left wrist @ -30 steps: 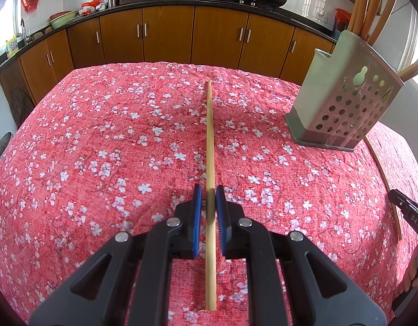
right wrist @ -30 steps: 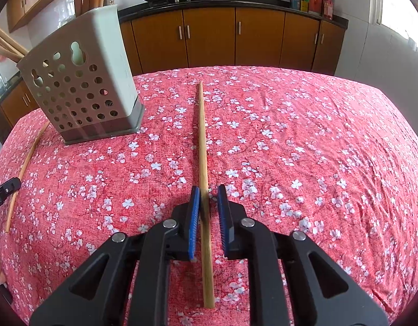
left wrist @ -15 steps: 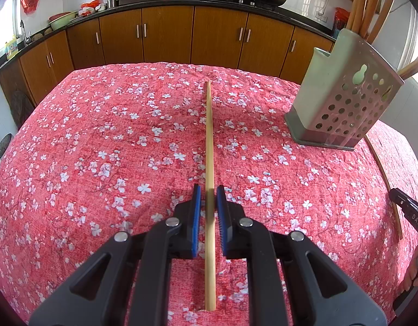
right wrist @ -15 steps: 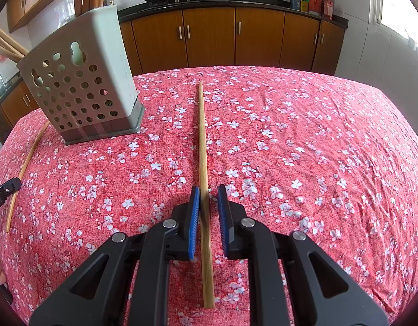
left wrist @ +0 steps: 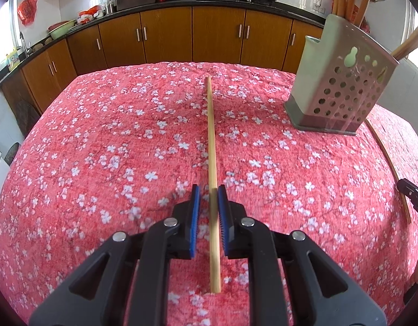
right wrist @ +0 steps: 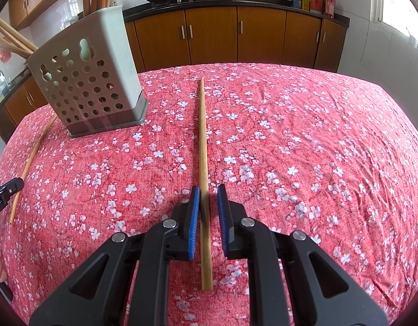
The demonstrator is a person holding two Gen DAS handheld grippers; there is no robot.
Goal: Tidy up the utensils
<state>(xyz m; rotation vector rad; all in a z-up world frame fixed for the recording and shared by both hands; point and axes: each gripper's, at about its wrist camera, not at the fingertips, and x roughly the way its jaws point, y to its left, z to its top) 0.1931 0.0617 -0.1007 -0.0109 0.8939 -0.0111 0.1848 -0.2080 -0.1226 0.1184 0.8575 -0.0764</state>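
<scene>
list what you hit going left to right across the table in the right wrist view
Tip of the other tool → loose chopstick at the left edge → perforated utensil holder → chopstick lying between the right tool fingers → bare floral tablecloth.

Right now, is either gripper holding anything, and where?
Nothing. Jaws open, left gripper straddles a chopstick near its end; right gripper straddles another chopstick.
</scene>
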